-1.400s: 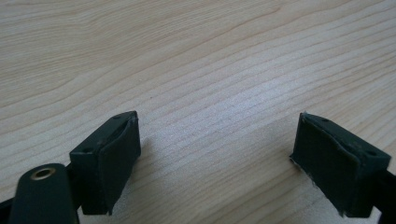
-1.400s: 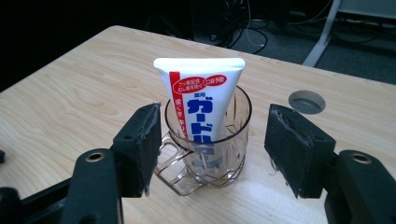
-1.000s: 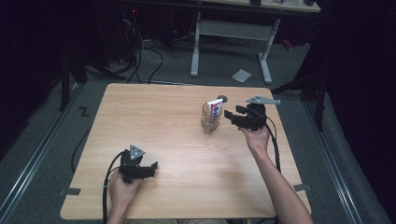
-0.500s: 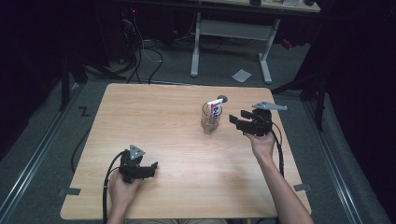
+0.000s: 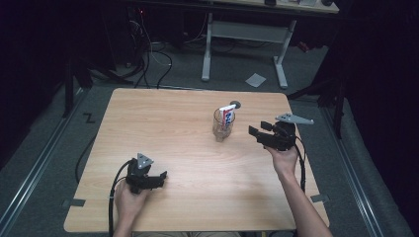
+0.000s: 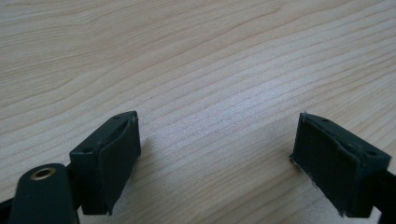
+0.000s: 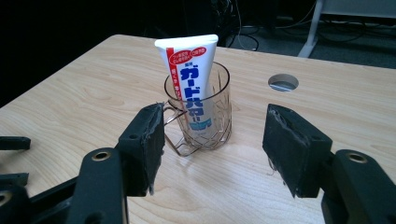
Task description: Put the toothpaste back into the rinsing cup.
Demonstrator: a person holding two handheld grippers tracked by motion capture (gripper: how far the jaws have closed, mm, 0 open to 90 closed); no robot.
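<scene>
A clear glass mug stands upright on the wooden table, right of centre. A white toothpaste tube with red and blue print stands inside it, its flat end sticking up above the rim. My right gripper hovers a short way right of the mug and points at it. In the right gripper view that gripper is open, with the mug, its handle and the tube beyond the fingertips, untouched. My left gripper rests low near the front left. Its jaws are open over bare wood.
A round cable hole sits in the table just behind the mug. Beyond the far table edge are dark floor, cables and a white desk frame. A cable trails from each gripper toward the near edge.
My right gripper has drawn back from the mug, to the right and slightly toward the near edge. The left gripper, mug and tube have not moved.
</scene>
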